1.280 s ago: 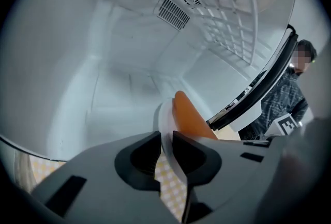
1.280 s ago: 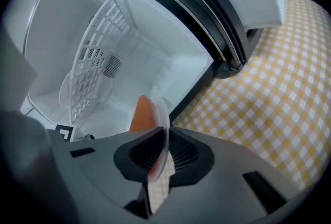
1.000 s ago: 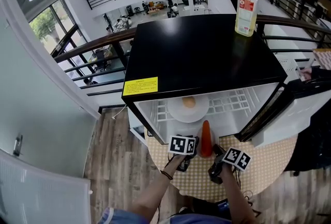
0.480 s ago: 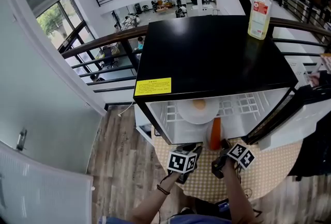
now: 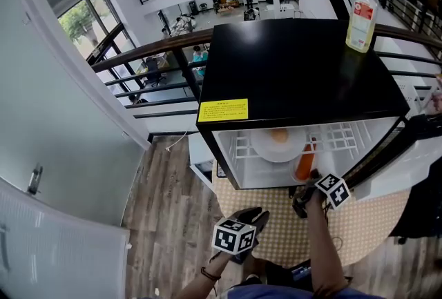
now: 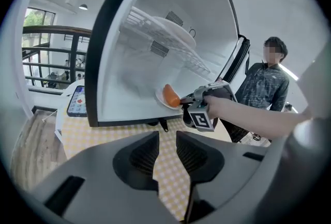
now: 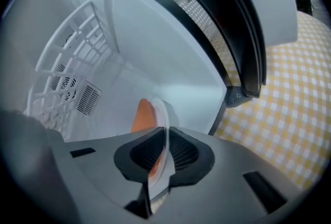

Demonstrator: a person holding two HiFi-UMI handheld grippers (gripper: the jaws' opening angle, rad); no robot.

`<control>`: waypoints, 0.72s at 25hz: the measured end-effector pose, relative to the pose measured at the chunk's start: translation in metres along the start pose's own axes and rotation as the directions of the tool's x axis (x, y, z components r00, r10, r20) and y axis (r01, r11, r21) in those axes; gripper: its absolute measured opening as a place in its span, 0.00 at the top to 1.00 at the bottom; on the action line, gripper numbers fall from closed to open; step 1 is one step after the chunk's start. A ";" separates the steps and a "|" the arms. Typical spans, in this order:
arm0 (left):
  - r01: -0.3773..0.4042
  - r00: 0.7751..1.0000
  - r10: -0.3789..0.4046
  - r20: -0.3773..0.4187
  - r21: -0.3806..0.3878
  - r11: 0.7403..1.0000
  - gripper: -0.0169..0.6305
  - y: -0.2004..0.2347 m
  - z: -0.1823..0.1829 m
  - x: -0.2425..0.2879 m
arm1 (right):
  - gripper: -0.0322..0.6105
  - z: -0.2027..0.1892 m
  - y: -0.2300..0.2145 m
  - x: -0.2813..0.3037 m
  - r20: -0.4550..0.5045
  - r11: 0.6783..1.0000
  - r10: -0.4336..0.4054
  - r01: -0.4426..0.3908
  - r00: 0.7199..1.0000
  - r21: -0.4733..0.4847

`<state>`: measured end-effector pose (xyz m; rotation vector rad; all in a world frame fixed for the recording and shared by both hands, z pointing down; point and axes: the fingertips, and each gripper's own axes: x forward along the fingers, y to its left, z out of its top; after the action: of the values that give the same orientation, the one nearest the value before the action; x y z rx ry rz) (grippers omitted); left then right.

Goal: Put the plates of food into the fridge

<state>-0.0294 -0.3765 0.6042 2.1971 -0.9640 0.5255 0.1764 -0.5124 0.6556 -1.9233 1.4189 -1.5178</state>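
Note:
The small black-topped fridge [image 5: 297, 70] stands open on the table. A white plate with a round orange food [image 5: 277, 142] rests on its wire shelf [image 7: 67, 47]. My right gripper [image 5: 309, 188] [image 7: 165, 132] is shut on the rim of a second white plate [image 7: 159, 114] carrying a carrot [image 7: 142, 114] [image 6: 170, 95]. That plate sits at the fridge's lower opening, under the shelf. My left gripper [image 5: 238, 235] [image 6: 167, 153] hangs back over the checkered cloth, jaws slightly apart with nothing between them.
The fridge door [image 5: 390, 152] swings open to the right. A plastic bottle [image 5: 362, 11] stands on the fridge top. A phone [image 6: 77, 101] lies on the yellow checkered tablecloth [image 5: 276, 225] left of the fridge. A person [image 6: 266, 83] stands beyond the door.
My right gripper has carried the carrot plate forward from the table into the fridge's lower opening. My left gripper has drawn back toward me.

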 end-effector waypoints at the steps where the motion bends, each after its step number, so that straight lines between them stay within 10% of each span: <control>1: -0.004 1.000 0.004 0.010 -0.008 1.000 0.80 0.001 -0.001 -0.007 | 0.89 0.001 0.001 0.003 0.002 1.000 -0.006 0.006 1.000 -0.023; 12: -0.023 0.995 0.031 0.091 -0.093 0.995 0.80 -0.002 -0.016 -0.052 | 0.78 0.008 0.009 0.004 -0.018 0.892 -0.040 0.028 0.999 -0.452; 18: -0.003 0.989 0.017 0.148 -0.097 0.995 0.80 -0.012 -0.006 -0.065 | 0.76 0.007 0.027 -0.020 -0.025 0.857 0.012 -0.023 1.000 -0.515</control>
<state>-0.0627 -0.3339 0.5649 2.1694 -1.0560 0.3162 0.1700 -0.5101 0.6218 -2.1725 2.0078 -1.2298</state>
